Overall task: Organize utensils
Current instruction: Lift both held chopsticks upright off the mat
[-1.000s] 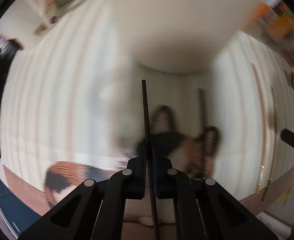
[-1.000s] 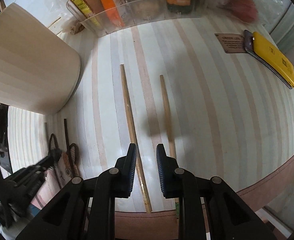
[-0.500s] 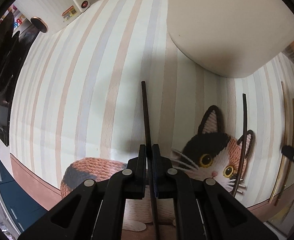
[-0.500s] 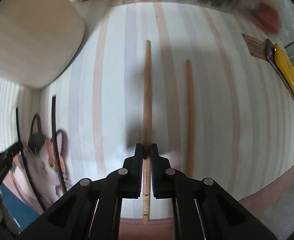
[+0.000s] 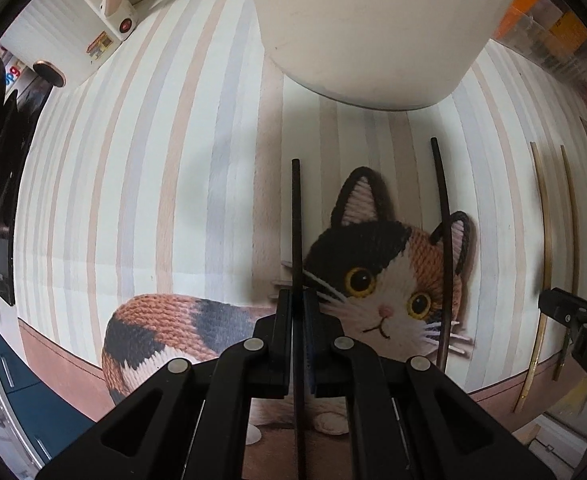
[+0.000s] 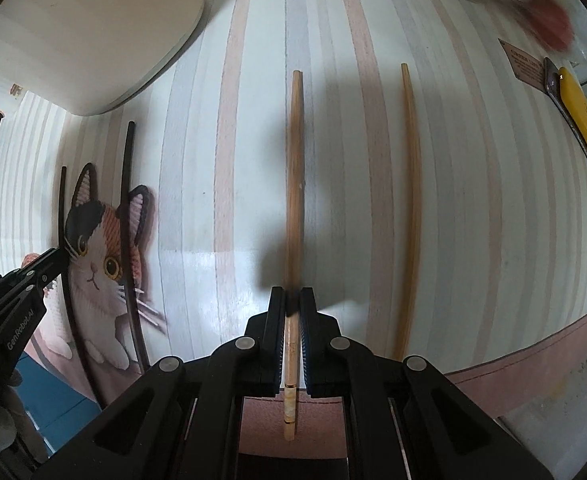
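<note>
Since a second ago, the cat print has slid up into sharp view under my left gripper (image 5: pixel 297 312), and the jaws of my right gripper (image 6: pixel 292 312) have gone from spread over the bamboo stick to pinched on it.

Left wrist view: my matte black fingers are clenched on a thin dark chopstick (image 5: pixel 296 232), a straight, round, near-black rod running up from between the pads over the striped mat (image 5: pixel 141 184). Its twin, the second dark chopstick (image 5: pixel 444 248), lies loose on the mat to the right, across the ear of the printed calico cat (image 5: pixel 389 276), whose fur is drawn like knitted yarn. Farther right lie two pale bamboo chopsticks (image 5: pixel 546 240), slim and bowed by the lens, with my other gripper at their lower ends. A smooth cream container (image 5: pixel 369 28) with rounded corners stands ahead on the mat.

Right wrist view: my fingers grasp one bamboo chopstick (image 6: pixel 294 184), tan with visible grain, near its printed thick end; its tip looks slightly blurred. The other bamboo chopstick (image 6: pixel 411 208) lies flat on the pastel stripes to the right, well apart. At left, both dark sticks cross the cat, one in the left gripper. A glossy yellow flat object (image 6: pixel 585 136) lies at the far right edge.
</note>
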Demonstrator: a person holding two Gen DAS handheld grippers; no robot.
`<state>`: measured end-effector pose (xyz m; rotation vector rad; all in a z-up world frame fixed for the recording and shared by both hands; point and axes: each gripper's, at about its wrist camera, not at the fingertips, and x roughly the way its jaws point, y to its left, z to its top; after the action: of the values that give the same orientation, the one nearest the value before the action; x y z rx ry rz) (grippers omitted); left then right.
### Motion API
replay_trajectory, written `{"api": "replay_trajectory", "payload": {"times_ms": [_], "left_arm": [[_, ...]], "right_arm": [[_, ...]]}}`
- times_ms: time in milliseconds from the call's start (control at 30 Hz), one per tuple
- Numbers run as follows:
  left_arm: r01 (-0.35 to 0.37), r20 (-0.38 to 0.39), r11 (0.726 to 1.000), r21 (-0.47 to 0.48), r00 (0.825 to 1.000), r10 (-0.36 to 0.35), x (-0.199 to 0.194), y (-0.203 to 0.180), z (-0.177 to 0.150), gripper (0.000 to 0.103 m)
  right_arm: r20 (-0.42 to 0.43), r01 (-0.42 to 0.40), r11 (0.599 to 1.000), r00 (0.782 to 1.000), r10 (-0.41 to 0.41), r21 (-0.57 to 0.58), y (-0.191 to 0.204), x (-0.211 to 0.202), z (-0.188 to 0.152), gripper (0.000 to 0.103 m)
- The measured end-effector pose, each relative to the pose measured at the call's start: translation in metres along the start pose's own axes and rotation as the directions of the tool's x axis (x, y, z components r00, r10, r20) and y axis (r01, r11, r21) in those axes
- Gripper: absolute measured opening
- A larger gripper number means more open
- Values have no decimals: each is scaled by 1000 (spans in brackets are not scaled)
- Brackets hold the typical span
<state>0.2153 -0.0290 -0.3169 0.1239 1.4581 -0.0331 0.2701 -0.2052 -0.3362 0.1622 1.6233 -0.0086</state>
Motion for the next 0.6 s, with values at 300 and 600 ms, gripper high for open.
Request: {"api": "replay_trajectory", "payload": {"times_ms": [300, 600], "left_arm": [[20, -9, 1000, -5, 1000, -21, -3, 8, 23, 3], [32, -15, 999, 5, 999, -32, -5, 28, 30, 3]], "right_arm": [[-10, 18, 1000, 1000, -18, -1, 2, 4, 18, 9], [1, 54, 998, 999, -54, -18, 14, 8, 21, 9]]}}
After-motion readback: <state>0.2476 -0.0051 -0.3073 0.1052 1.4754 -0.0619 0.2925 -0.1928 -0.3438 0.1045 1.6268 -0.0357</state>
